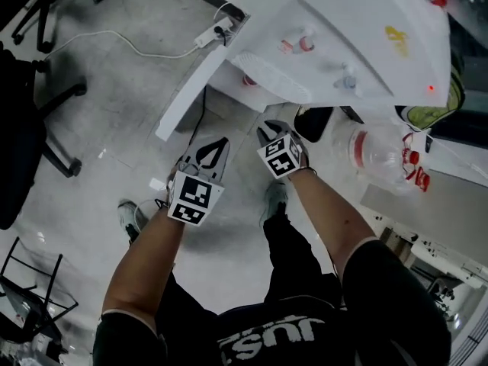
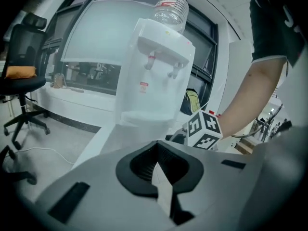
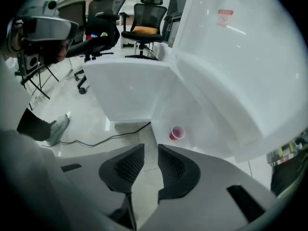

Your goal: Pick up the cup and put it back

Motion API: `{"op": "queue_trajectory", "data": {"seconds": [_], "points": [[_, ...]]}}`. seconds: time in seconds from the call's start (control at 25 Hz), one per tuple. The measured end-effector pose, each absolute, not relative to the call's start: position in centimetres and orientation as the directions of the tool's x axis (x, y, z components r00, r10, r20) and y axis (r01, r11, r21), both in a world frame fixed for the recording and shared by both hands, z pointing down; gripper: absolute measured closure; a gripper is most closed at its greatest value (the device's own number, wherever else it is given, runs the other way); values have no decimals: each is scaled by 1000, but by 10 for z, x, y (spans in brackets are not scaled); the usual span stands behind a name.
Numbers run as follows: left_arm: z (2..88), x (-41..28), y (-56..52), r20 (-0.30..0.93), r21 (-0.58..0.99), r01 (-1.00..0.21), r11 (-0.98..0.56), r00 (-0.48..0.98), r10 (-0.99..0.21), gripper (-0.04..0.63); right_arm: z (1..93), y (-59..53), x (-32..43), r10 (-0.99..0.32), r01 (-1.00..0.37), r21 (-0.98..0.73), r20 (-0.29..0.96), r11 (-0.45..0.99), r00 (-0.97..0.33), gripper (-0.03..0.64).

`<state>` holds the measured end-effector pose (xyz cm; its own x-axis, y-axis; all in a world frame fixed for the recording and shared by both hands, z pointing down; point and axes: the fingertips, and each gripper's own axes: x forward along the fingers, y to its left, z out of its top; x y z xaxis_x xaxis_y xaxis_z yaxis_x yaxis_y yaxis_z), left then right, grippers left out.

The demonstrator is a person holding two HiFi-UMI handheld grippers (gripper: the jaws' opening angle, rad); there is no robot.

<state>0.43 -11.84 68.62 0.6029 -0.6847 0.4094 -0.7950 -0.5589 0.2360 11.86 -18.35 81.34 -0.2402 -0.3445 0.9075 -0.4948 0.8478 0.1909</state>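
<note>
Currently holds both tools up before the white water dispenser [image 1: 343,29], side by side and not touching. Carries the left gripper [image 1: 216,145] at the left, black pads [image 2: 137,166] closed tip to tip with nothing between them. Aims it about level at the dispenser's front, with the upturned bottle [image 2: 171,11] on top. Carries the right gripper [image 1: 268,130] just to the right, tilted steeply down. Has its ribbed pads [image 3: 124,166] parted by a narrow gap, gripping nothing, with only pale floor in the slot. Leaves the red cup [image 3: 176,133] standing upright on a white surface at the dispenser's foot, in the recess under its overhanging front, beyond the right gripper's tips and well apart from both tools. Catches that cup in the head view only as a red sliver below the dispenser. Shows a cable [image 3: 96,139] trailing across the floor at the left, beside a white table [image 3: 130,88], with office chairs [image 3: 144,18] farther off.
</note>
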Motion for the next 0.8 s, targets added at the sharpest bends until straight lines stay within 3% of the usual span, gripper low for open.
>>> {"op": "queue_trajectory", "data": {"seconds": [0.36,0.56,0.8], "points": [[484,-12,-67,400,344,-807,-479,588,-703,588,592,-100,108,-297,-536,28,857,844,-421,563],[352,-41,-83,328,295,-831,-473,552,-766,588,438,-123,72,-379,-578,-50,709,815,-595,572],[194,-46,-60,238,196,-837,-510,546,-804,588,245,-103,60,-404,-534,-112,529,838,-746,578]]}}
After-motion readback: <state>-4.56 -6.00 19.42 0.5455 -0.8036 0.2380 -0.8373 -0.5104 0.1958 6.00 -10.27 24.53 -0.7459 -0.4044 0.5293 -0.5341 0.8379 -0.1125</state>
